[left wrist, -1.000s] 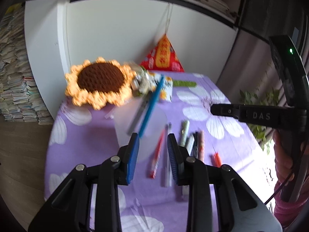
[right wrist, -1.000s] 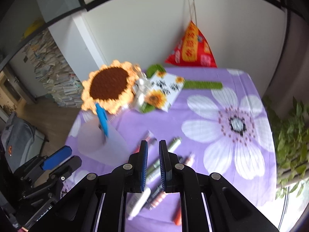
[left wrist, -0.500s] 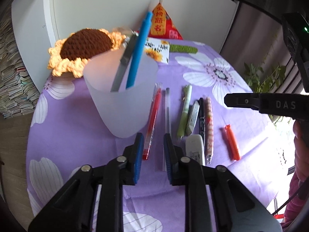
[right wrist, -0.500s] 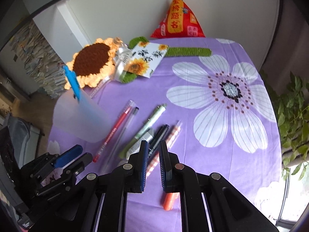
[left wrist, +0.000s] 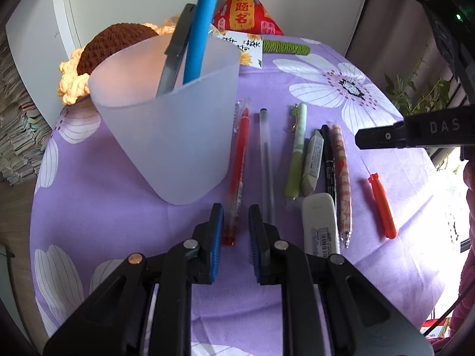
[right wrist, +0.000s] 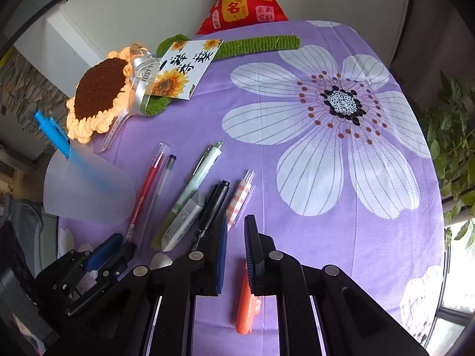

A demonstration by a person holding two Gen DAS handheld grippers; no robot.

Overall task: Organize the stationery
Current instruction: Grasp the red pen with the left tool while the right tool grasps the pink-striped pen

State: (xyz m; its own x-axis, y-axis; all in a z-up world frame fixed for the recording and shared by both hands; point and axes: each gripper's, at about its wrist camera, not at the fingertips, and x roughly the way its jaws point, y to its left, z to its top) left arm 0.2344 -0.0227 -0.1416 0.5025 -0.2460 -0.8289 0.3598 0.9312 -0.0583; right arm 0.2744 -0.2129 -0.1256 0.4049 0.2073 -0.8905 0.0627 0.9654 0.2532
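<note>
1. The frosted translucent plastic cup now looms just ahead and left of the left tongs, far larger than a second ago; a blue pen and a grey blade-like tool already stand in it, so sorting has begun.
2. The left tongs' jaws have just been closing; they stand nearly shut, the tail of the red gel pen showing between them, contact not clear; a pick-up looks imminent.
3. The right tongs are clenched on nothing, above the orange clip-like stick.
4. Beyond lie a clear pen, green pen, erasers, black pen and checked pen.
5. Readable: "DAS" on the other tongs' arm; Chinese characters on the red pyramid pouch; "JUST F…" on the ribbon.
</note>
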